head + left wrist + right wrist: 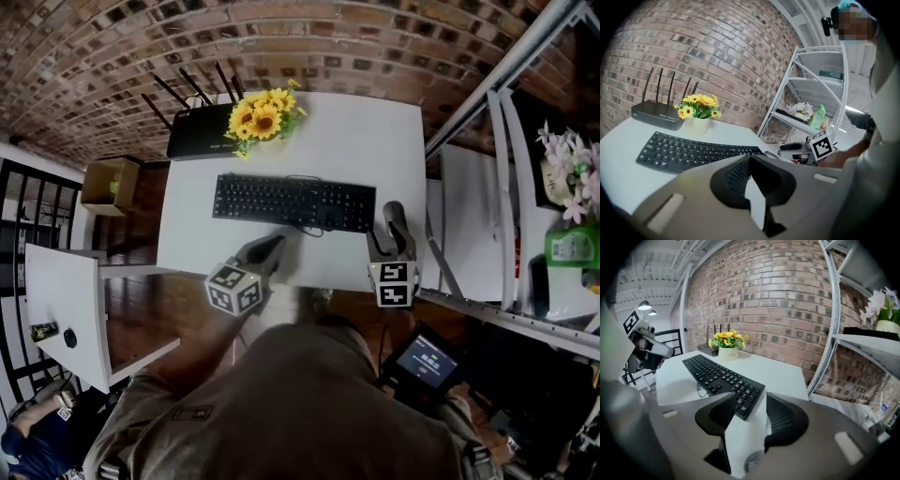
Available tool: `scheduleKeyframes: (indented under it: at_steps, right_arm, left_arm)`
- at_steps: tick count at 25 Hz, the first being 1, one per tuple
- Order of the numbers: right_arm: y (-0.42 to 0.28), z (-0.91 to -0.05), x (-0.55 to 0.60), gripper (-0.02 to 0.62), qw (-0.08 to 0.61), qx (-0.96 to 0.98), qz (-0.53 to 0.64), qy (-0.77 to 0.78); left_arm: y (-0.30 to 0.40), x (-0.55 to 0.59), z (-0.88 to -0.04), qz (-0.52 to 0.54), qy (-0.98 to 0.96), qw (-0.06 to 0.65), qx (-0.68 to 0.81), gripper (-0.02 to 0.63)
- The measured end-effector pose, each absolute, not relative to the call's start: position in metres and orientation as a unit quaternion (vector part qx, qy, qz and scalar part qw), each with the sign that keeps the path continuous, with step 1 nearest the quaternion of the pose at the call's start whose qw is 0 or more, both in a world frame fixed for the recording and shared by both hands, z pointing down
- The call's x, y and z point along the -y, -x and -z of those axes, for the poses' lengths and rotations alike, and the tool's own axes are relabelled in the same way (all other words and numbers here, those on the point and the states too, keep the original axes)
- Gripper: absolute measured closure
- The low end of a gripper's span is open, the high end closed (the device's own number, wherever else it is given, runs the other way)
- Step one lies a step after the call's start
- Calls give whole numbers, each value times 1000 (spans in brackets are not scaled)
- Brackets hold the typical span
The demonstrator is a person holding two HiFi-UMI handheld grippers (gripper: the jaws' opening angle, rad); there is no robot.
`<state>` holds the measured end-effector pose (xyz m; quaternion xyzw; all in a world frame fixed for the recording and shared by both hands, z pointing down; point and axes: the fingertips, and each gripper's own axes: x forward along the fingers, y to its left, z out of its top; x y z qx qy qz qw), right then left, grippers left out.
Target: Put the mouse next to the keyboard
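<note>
A black keyboard (292, 202) (689, 152) (719, 376) lies across the middle of the white table (366, 141). A small pale mouse (771, 153) rests on the table right at the keyboard's right end; the head view does not show it. My right gripper (394, 211) (785, 146) (757, 404) sits low at that same end, jaws open, with only pale surface showing in the gap. My left gripper (272, 244) (753, 183) hovers at the front edge before the keyboard, open a little, with nothing in it.
A black router (197, 131) and a pot of yellow flowers (264, 114) stand behind the keyboard. A metal shelf rack (497, 187) with a green bottle (567, 246) borders the table's right side. A cardboard box (108, 183) and a white panel (61, 300) are at the left.
</note>
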<state>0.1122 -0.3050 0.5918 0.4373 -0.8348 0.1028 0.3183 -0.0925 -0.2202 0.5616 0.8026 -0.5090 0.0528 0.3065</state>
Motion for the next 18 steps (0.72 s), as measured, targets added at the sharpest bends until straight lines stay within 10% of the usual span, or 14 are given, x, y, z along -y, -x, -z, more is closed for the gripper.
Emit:
scheduleKeyframes:
  at_steps: [18]
  right_arm:
    - [-56, -527, 94, 555, 197, 871, -145, -427]
  left_arm:
    - [110, 49, -527, 8, -830, 261, 493, 606]
